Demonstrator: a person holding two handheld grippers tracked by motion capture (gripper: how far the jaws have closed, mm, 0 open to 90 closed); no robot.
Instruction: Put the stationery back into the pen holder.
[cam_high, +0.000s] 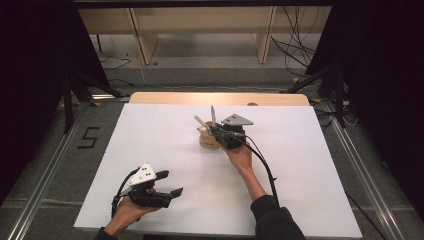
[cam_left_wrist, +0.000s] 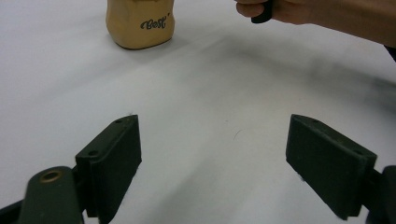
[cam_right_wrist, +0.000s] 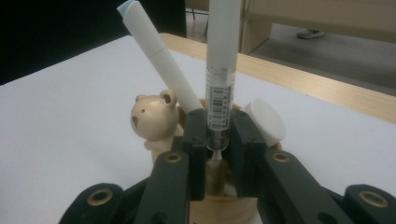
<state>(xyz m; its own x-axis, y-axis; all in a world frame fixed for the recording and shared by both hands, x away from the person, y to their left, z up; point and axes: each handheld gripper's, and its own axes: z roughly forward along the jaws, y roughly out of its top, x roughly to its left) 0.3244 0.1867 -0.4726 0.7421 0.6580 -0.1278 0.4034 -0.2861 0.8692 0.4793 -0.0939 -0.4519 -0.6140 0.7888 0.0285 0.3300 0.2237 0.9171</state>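
Step in hand, as judged: seating an upright pen (cam_right_wrist: 219, 88) into the tan pen holder (cam_high: 208, 140), which stands on the white counter (cam_high: 150, 145) a little toward its far edge, right of centre. The holder carries a small bear figure (cam_right_wrist: 155, 119) on its rim and the word "Best" on its side in the left gripper view (cam_left_wrist: 140, 23). Already inside: a white marker w/ blue tip (cam_right_wrist: 159, 60), leaning toward the bear, and a white round-ended item (cam_right_wrist: 265, 122) at the other side; what it is cannot be told.

To do this well: keep the pen vertical and centred over the free gap between marker and round-ended item, lower until the tip meets the holder floor, then release gradually. Risk, as judged: letting go w/ the pen tilted could knock the marker or tip the light holder. Withdraw straight up and back, clear of the bear.

Right gripper (cam_right_wrist: 219, 154): fingers (cam_right_wrist: 195, 149) narrow, flanking the pen's lower barrel just above the holder mouth. Left finger appears touching; a slim gap shows on the other side, so the grasp looks light or just releasing. Pen seems within the holder already; depth hidden.

Left gripper (cam_left_wrist: 212, 158): near the counter's near-left corner, fingers (cam_left_wrist: 112, 158) spread wide, nothing between them, idle, well apart from the holder.
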